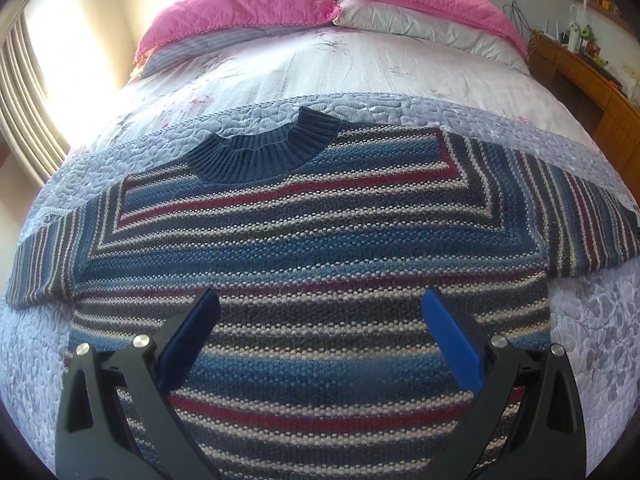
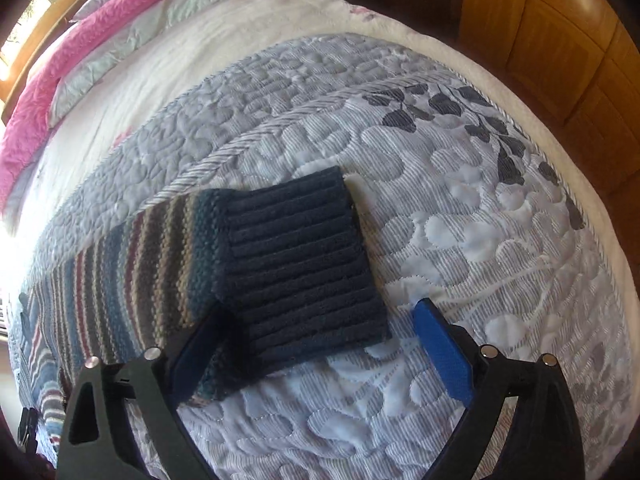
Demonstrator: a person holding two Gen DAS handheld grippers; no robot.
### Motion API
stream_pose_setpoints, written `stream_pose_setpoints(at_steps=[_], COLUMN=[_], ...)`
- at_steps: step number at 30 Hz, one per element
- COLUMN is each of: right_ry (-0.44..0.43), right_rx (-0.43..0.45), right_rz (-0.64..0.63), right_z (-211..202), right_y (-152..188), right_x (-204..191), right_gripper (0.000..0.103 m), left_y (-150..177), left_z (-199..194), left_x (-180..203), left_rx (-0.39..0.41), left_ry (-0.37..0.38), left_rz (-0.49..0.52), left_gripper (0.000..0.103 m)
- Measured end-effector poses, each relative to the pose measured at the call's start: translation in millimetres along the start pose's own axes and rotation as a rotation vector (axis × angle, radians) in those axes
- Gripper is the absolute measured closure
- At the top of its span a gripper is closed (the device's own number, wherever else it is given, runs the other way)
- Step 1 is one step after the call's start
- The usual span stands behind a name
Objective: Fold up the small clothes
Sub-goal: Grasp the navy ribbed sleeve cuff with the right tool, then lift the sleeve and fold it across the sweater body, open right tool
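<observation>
Chunky knit sweater [image 1: 312,240], coarse and nubbly, its collar [image 1: 260,156] and cuff [image 2: 304,264] in thick ribbed wool. Quilt [image 2: 460,216] is stitched cloth, puffy and matt. Gripper arms look like matt black plastic with shiny metal pins [image 1: 141,341]; blue pads [image 2: 444,356] finely textured. Glossy varnished wood cabinet [image 2: 560,20]; crinkled pink pillows [image 1: 240,4].

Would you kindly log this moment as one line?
sweater flat on bed | left gripper open | right gripper open at cuff
</observation>
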State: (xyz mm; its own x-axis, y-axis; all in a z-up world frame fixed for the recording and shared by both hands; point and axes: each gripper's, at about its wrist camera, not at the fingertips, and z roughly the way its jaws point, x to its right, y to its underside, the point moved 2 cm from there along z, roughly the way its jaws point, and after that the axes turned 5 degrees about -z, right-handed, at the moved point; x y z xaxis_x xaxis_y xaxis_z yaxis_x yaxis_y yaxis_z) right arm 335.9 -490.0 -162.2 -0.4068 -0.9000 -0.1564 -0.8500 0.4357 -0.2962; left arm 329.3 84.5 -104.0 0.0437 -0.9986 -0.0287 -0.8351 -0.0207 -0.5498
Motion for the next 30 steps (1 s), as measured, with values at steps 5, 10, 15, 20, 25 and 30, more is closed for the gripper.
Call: stream_pose_setpoints(at_steps=[5, 10, 15, 20, 25, 30], right_ry=[0.032, -0.020, -0.027, -0.065, -0.078, -0.128], right_rx=[0.040, 0.101, 0.230, 0.288, 0.281, 0.246], right_rz=[-0.071, -0.071, -0.180, -0.342, -0.504, -0.611], right_z=[1, -15, -54, -77, -74, -59], right_y=[-1, -1, 5, 19, 44, 71], right_x=[-15, -32, -87, -171, -251, -316], right_gripper=[0.047, 0.084, 0.085, 0.085, 0.085, 0.085], left_y=[3, 5, 3, -1, -5, -8], left_z=[10, 9, 2, 3, 6, 10], left_x=[-8, -20, -43, -72, -97, -115], left_rx=[-0.018, -0.020, -0.004, -0.012, -0.012, -0.016], left_ry=[-0.009, -0.022, -0.047, -0.069, -0.096, -0.114], left_rz=[-0.005, -0.015, -0.032, -0.077, -0.097, -0.109], left_gripper=[0.003, 0.003, 0.003, 0.003, 0.003, 0.003])
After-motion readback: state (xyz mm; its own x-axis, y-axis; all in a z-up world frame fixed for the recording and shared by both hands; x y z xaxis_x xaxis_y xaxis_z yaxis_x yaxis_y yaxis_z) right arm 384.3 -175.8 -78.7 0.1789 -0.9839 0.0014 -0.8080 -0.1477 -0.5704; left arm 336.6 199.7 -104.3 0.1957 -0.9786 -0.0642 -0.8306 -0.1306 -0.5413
